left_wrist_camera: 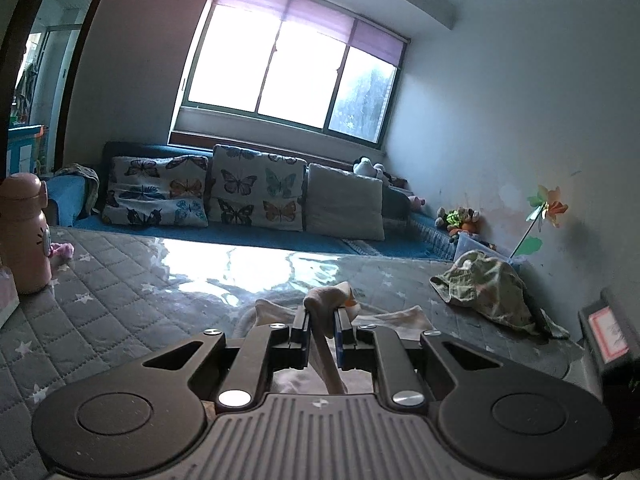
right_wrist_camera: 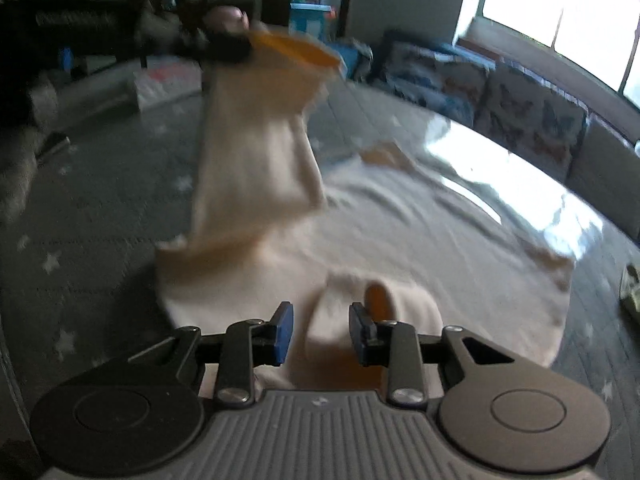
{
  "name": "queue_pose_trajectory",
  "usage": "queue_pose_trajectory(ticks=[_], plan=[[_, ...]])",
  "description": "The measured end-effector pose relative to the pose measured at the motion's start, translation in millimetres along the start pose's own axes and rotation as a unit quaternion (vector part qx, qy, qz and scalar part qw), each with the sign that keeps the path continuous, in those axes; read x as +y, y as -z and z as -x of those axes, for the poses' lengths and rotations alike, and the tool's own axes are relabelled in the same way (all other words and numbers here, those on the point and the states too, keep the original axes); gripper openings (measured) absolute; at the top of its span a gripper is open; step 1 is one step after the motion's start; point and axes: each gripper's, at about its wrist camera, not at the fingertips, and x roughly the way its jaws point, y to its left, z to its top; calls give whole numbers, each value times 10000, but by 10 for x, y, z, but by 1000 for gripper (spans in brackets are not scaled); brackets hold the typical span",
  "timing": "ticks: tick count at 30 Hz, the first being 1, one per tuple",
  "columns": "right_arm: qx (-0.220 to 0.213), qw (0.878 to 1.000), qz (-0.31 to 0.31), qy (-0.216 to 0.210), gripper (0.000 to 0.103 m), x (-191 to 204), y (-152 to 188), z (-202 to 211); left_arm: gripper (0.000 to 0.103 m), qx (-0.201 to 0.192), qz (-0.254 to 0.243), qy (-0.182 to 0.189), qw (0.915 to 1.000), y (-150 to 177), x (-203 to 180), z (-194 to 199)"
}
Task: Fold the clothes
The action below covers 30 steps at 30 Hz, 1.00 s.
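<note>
We hold the left gripper clamped on a bunched fold of the cream garment, lifting that part above the grey star-quilted mattress. Our right gripper stands with jaws apart, a hump of the same garment between its blue pads, not pinched. The rest lies spread on the mattress.

The right wrist view is motion-blurred: the lifted sleeve and the left gripper holding it smear. The bottle is cut by the left edge.
</note>
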Motion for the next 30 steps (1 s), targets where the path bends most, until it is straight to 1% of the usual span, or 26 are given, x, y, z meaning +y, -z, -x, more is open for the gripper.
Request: queue_pose_trajectory(ticks=[4,5,6,9,11,12,14,17,19,20,22,24,27,30], plan=[[95,9999,-66,-48,30,-19,96,-75,13,-89,0,-46,10000,-53,27,22],[74,9999,-98,-35,26,-21,100,-79,13,-113,-9,-66,9999,-67,32,34],[60,9999,-143,20,18,-24,103,-76,13,-138,-19,-88,9999,-81,40,47],[12,9994,-335,123,6,-60,86,-62,13,-215,-22,-158,9996,-114,89,89],[-111,9984,-558,54,5,-90,53,-8,13,-267,-12,-208,9994,-121,124,127],[-211,9973,-705,-45,4,-104,22,39,13,-283,2,-242,9993,-120,145,142],[-507,9939,-957,-233,4,-120,-74,154,13,-299,50,-329,9990,-111,194,164],[-968,9869,-1163,-559,4,-105,-214,293,13,-295,145,-425,9986,-97,263,178],[-1188,9825,-1234,-733,10,-96,-286,355,13,-272,173,-441,9985,-87,284,177],[-1190,9832,-1192,-701,14,-93,-302,367,13,-258,181,-444,9985,-80,290,177],[-1173,9854,-1083,-585,14,-98,-306,395,13,-240,170,-421,9987,-69,281,176],[-1069,9889,-942,-412,14,-133,-253,426,13,-245,153,-382,9989,-66,265,165],[-696,9948,-728,-124,14,-216,-119,401,13,-261,140,-321,9990,-90,226,134],[-270,9974,-667,67,14,-287,69,321,14,-310,94,-214,9992,-118,155,123]])
